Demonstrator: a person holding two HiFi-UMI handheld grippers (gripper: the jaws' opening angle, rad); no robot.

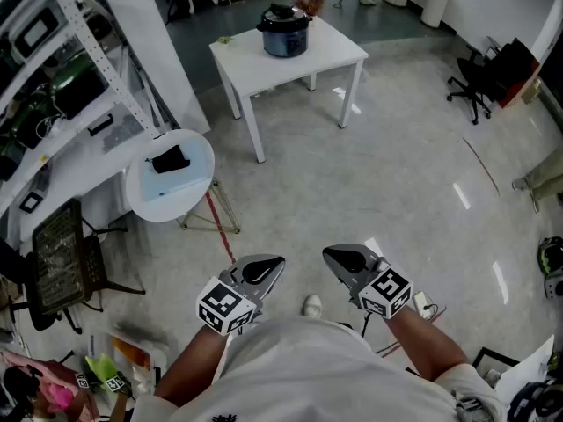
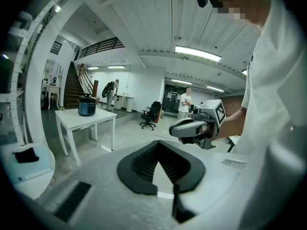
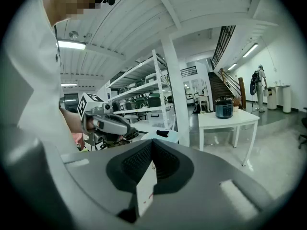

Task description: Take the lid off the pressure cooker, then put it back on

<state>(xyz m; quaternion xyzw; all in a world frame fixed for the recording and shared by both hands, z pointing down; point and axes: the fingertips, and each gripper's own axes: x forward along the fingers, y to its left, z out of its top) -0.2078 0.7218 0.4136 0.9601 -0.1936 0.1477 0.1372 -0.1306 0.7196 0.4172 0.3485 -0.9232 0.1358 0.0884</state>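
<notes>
The dark blue pressure cooker (image 1: pixel 284 32), with its black lid on, stands on a white square table (image 1: pixel 264 69) far ahead across the floor. It also shows small in the left gripper view (image 2: pixel 87 105) and in the right gripper view (image 3: pixel 223 108). Both grippers hang close to the person's body, well short of the table. My left gripper (image 1: pixel 271 265) is shut with nothing in it, its jaws meeting at the tip (image 2: pixel 158 148). My right gripper (image 1: pixel 334 256) is likewise shut and empty (image 3: pixel 152 147). Each gripper sees the other beside it.
A small round white table (image 1: pixel 198 178) carrying a black object stands left of the path. White shelving (image 1: pixel 62 69) and clutter line the left side. A black office chair (image 1: pixel 475 86) sits at the far right. A person (image 2: pixel 184 104) stands in the distance.
</notes>
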